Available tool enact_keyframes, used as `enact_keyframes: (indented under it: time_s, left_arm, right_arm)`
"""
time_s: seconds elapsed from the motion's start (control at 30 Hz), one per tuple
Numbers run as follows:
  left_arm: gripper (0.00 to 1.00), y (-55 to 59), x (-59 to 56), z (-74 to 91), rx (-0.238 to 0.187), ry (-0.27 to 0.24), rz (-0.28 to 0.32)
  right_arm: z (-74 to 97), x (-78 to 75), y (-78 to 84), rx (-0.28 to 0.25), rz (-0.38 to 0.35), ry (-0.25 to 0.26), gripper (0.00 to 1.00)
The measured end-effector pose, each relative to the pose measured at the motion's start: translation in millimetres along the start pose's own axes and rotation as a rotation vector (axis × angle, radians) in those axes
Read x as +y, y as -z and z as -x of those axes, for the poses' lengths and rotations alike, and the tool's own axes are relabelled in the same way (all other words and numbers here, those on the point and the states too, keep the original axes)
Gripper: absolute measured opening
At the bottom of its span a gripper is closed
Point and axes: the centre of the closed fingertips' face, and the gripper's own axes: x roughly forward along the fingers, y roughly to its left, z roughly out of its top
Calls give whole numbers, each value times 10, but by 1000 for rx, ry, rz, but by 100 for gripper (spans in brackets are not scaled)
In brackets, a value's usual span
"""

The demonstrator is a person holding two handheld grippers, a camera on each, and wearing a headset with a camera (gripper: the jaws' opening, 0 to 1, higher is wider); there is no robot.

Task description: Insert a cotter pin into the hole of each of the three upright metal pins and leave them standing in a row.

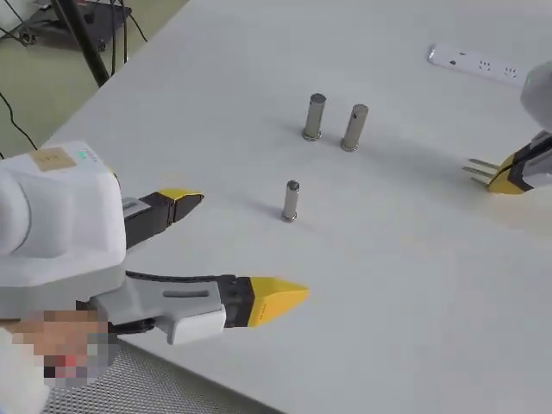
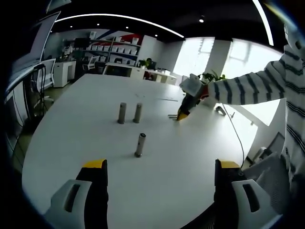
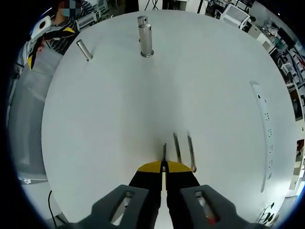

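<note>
Three upright metal pins stand on the white table: two side by side (image 1: 315, 116) (image 1: 354, 128) and a shorter one (image 1: 291, 200) nearer me. My left gripper (image 1: 241, 248) is open and holds nothing, a short way left of the short pin (image 2: 140, 145). At the table's right side my right gripper (image 3: 163, 168) is shut on a thin cotter pin (image 3: 164, 151) that sticks out past its yellow tips. Two more cotter pins (image 3: 177, 148) (image 3: 191, 153) lie on the table just beside it. In the head view the right gripper (image 1: 507, 179) sits far right of the pins.
A white power strip (image 1: 474, 62) lies at the table's far right. The table's edge runs along the left, with a dark stand and cables (image 1: 82, 30) on the floor beyond. Open white tabletop lies between the grippers and the pins.
</note>
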Motion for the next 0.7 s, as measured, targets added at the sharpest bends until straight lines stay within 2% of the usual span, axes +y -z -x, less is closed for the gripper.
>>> enact_keyframes:
  time_s: [0.37, 0.53, 0.6, 0.7]
  left_arm:
    - [91, 36, 32, 1, 11, -6, -1]
    - [91, 37, 3, -8, 13, 3, -13]
    - [90, 34, -13, -13, 13, 8, -16]
    - [89, 22, -41, -21, 10, 16, -16]
  right_arm:
    - [61, 115, -23, 13, 18, 26, 0]
    - [226, 206, -127, -26, 46, 51, 0]
    - [261, 172, -177, -50, 57, 60, 0]
    - [378, 262, -260, -85, 72, 72, 0]
